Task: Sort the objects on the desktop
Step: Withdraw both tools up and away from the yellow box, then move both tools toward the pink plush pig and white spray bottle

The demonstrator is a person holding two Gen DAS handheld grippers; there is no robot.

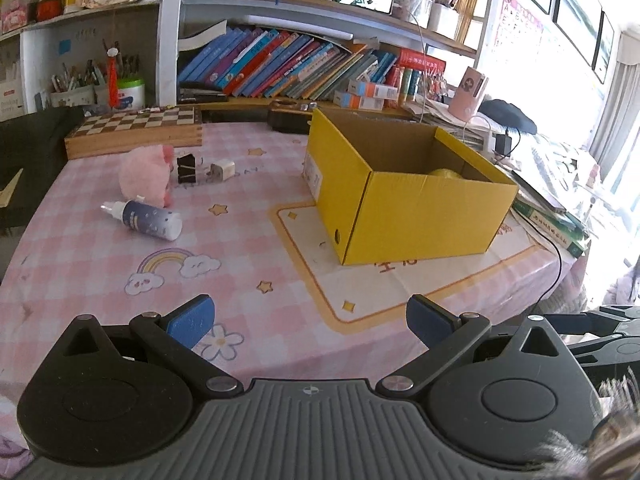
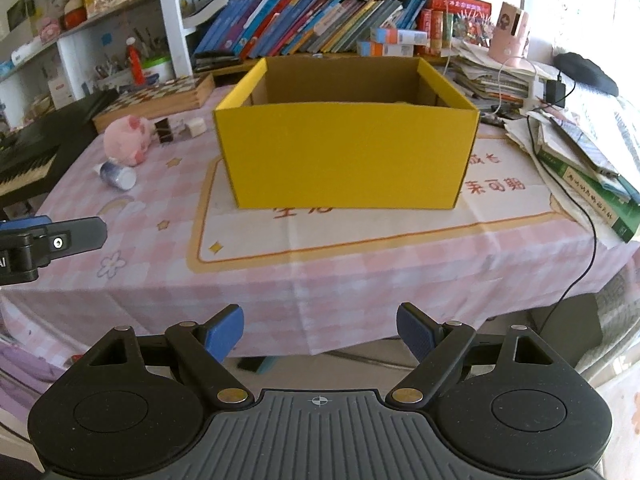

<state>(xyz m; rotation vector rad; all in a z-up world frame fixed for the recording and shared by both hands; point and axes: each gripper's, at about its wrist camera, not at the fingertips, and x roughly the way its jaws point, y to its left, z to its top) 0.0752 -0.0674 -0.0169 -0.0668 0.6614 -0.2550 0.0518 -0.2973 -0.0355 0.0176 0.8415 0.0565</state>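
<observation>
Spread fingers [image 1: 188, 322] face yellow box [image 1: 408, 200] holding something yellow [image 1: 446, 174].

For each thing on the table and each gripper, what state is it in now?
Box: open on top, upright, something yellow inside.
Bottle: lying on its side, capped.
Plush: lying beside the bottle.
Clip: on the cloth, not held.
Charger: unplugged, beside the clip.
Chessboard: closed, flat.
Left gripper: open, empty.
Right gripper: open, empty.

Both grippers look alike: left gripper [image 1: 310, 318] and right gripper [image 2: 320, 332] have black linkage arms, blue pads, ribbed grey bodies, silver rivets.
</observation>
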